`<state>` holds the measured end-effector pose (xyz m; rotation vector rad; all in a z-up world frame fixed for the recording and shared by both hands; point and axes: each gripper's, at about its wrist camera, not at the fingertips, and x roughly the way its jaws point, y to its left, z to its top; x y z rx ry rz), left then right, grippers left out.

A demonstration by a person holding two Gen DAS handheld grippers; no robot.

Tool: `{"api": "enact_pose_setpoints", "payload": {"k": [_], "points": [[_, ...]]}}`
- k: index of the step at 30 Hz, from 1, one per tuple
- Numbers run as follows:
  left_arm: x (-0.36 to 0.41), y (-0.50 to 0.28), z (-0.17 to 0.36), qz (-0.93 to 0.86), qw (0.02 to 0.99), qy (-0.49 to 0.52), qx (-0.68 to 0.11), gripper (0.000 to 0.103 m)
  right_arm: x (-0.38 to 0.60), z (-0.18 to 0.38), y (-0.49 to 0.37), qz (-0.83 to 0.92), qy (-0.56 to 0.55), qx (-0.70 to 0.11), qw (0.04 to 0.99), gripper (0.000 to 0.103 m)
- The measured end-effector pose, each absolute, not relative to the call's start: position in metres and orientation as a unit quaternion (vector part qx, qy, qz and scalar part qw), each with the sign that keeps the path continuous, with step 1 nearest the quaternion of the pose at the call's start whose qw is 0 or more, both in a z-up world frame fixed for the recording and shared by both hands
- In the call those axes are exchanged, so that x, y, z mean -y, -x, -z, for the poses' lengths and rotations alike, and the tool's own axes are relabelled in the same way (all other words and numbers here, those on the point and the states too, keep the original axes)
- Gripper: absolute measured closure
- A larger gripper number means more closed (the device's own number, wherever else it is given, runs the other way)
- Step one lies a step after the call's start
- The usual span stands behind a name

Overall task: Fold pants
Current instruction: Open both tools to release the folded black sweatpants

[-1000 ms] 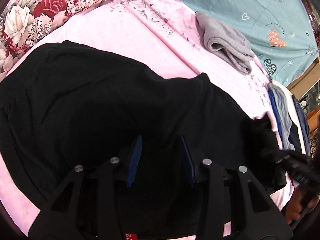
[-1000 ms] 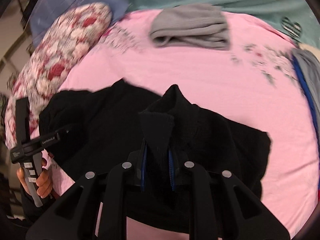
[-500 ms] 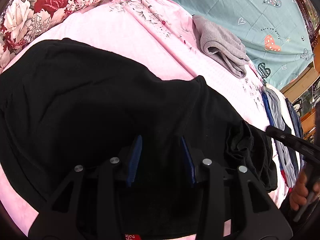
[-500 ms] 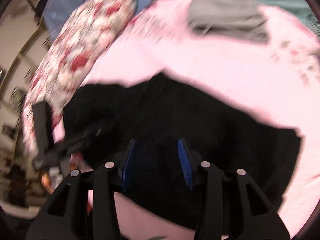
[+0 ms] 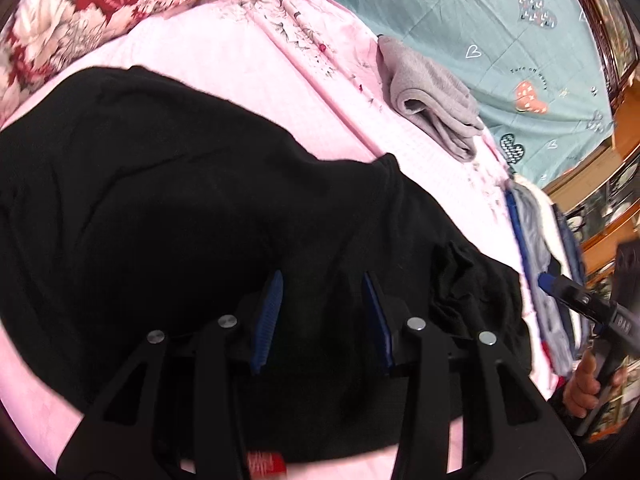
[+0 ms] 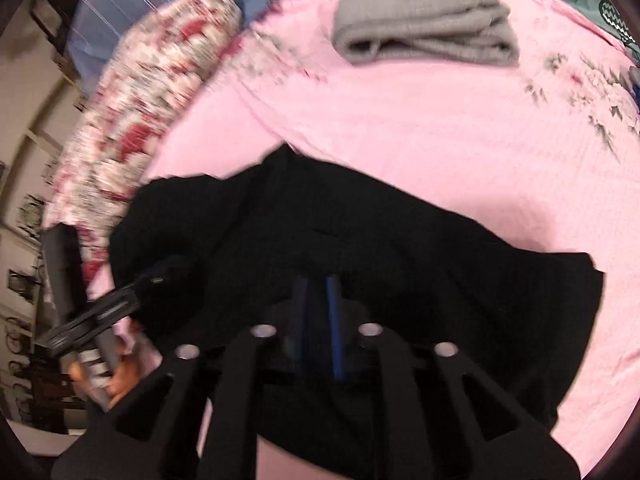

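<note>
Now, pants (image 5: pixel 160 200) flatter, raised fold gone

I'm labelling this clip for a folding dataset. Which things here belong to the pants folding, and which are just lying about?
In the job:
black pants, lying on the pink sheet

Lying about:
folded grey garment
floral pillow
teal quilt with hearts
pile of clothes at the bed's edge

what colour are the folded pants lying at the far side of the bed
Grey folded pants, clearest in the right wrist view.
</note>
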<state>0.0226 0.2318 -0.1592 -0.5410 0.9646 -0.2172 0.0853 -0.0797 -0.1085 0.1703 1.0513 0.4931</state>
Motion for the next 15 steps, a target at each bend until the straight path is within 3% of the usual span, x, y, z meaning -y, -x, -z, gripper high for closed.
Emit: {"api": "enact_pose_setpoints", "payload": {"k": [1, 3, 5, 9, 15], "points": [[-0.235, -0.020, 0.157, 0.104, 0.842, 0.263, -0.460, 0.058, 0.092, 0.096, -0.069, -0.227, -0.076, -0.468, 0.851, 0.046], [-0.248, -0.007, 0.145, 0.104, 0.837, 0.291, -0.453, 0.050, 0.113, 0.085, -0.049, -0.220, -0.078, -0.446, 0.864, 0.045], [-0.265, 0.009, 0.129, 0.078, 0.843, 0.308, -0.434, 0.032, 0.143, 0.086, -0.032, -0.206, -0.113, -0.444, 0.865, 0.038], [-0.314, 0.041, 0.105, -0.036, 0.844, 0.344, -0.409, 0.022, 0.197, 0.107, -0.011, -0.179, -0.185, -0.455, 0.853, 0.035], [-0.358, 0.047, 0.138, -0.096, 0.784, 0.424, -0.444, 0.021, 0.230, 0.124, 0.006, -0.176, -0.217, -0.453, 0.847, 0.035]]}}
